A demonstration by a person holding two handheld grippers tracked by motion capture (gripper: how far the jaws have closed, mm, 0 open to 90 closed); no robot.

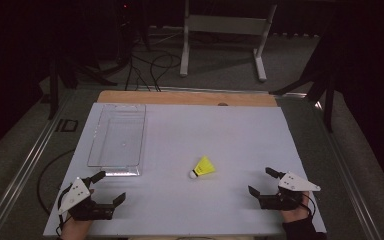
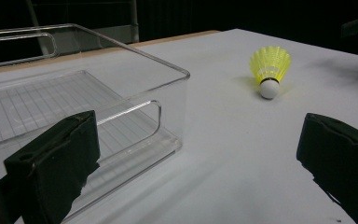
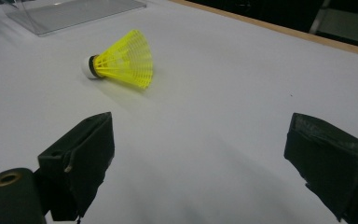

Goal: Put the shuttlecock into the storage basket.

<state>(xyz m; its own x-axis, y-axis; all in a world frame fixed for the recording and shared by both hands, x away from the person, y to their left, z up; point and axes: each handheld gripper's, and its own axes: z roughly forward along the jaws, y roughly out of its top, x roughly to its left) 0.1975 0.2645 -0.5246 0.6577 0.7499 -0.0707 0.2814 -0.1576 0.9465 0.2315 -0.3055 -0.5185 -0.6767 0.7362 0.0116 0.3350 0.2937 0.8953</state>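
While parked at the near edge of the bench (image 1: 240, 125), left gripper (image 1: 111, 187) and right gripper (image 1: 261, 181) both wide open, holding nothing; yellow shuttlecock (image 1: 203, 167) lying sideways mid-bench between them, right of the clear tray (image 1: 94, 150), reachable by either.

- left black two-jaw gripper (image 1: 111, 187): chunky matte jaws with scuffed, ragged edges, pale grey three-cornered plate on top (tiny dark dots on it)
- right black two-jaw gripper (image 1: 262, 181): same build, same plate, thin black cable trailing
- dark sleeve (image 1: 300, 229)
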